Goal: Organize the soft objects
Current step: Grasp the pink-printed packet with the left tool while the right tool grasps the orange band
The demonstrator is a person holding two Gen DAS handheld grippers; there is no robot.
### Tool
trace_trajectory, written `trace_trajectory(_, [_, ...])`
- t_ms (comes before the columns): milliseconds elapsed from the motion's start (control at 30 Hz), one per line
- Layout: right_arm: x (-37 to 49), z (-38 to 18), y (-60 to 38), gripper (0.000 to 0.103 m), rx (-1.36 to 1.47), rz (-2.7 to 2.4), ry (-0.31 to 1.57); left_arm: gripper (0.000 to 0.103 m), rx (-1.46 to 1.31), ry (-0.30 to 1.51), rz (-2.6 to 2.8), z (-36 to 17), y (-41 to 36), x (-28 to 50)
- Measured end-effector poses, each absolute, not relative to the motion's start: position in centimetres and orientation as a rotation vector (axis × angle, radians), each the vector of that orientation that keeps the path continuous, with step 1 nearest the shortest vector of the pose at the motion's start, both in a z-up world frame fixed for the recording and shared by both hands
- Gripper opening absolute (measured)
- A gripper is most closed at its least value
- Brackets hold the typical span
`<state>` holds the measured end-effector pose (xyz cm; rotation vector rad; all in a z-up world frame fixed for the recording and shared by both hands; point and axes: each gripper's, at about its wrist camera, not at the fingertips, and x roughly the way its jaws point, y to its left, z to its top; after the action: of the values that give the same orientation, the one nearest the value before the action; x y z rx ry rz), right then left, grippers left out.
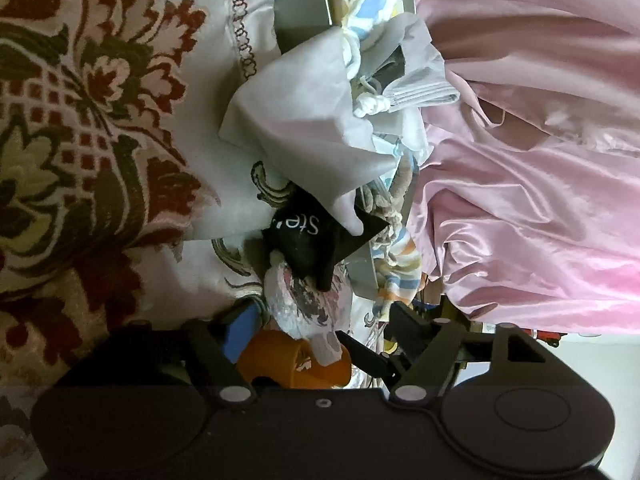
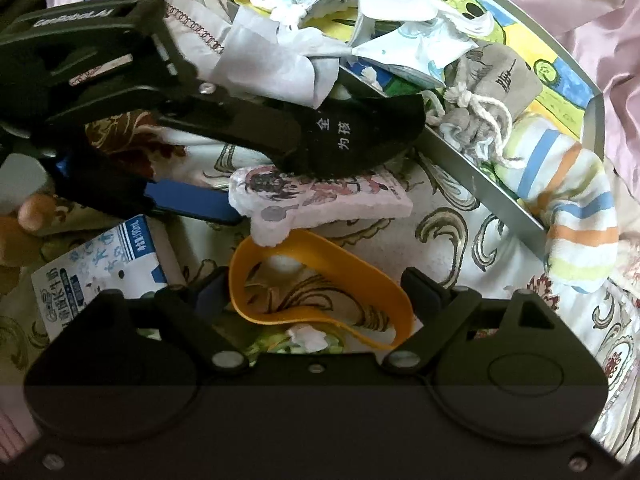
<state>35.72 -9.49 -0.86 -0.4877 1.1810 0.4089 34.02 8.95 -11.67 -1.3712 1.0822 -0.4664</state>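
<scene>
Floral bedspread, centre frame: left claw clamped on limp black sock; right claw apart around floppy orange band.

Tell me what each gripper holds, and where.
Cannot tell. An orange rubber loop sits between the right gripper's fingers; a pink printed pouch's end sits between the left gripper's.

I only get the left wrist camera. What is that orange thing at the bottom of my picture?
Observer: A slack orange band, lying as a loop between the open fingers of the right gripper.
Operator: Anything beside it that I miss?
Observer: A blue-and-white milk carton lies to its left in the right wrist view.
Operator: And the black sock?
Observer: The black sock bears white Chinese characters on its other side.
</scene>
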Motion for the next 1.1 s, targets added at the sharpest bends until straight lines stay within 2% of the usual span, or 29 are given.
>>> trace_trajectory(133, [35.8, -0.8, -9.5, 0.086, -0.482, 0.411, 1.181, 0.072, -1.372, 1.079, -0.447, -11.8, 8.6, 34.1])
trace_trajectory(233, [35.8, -0.9, -9.7, 0.085, -0.473, 0.415, 1.183, 0.063, -1.376, 1.081, -0.429, -11.8, 8.6, 34.0])
trace_trajectory(367, [35.7, -0.9, -9.9, 0.084, -0.469, 0.421, 1.183, 0.05, -1.385, 1.079, -0.413, -12.1, 8.8, 33.9])
trace_trajectory(400, [35.7, -0.9, -9.9, 0.083, -0.466, 0.42, 1.183, 0.04, -1.396, 1.075, -0.42, -12.1, 8.8, 33.9])
trace_trajectory(467, [35.7, -0.9, -9.9, 0.08, -0.461, 0.421, 1.183, 0.032, -1.429, 1.068, -0.446, -12.3, 8.9, 33.8])
trace_trajectory(567, [35.7, -0.7, -9.9, 0.07, -0.452, 0.423, 1.18, 0.028, -1.432, 1.065, -0.434, -12.3, 8.8, 33.7])
trace_trajectory(667, [35.8, -0.5, -10.0, 0.051, -0.426, 0.438, 1.189, 0.023, -1.45, 1.065, -0.428, -12.7, 8.9, 33.7])
trace_trajectory(800, [35.7, -0.3, -10.2, 0.034, -0.4, 0.448, 1.196, 0.017, -1.431, 1.063, -0.427, -12.9, 8.8, 33.7])
trace_trajectory(1100, [34.4, 0.6, -10.2, 0.009, -0.386, 0.406, 1.136, 0.014, -1.384, 1.031, -0.484, -11.3, 8.2, 33.7])
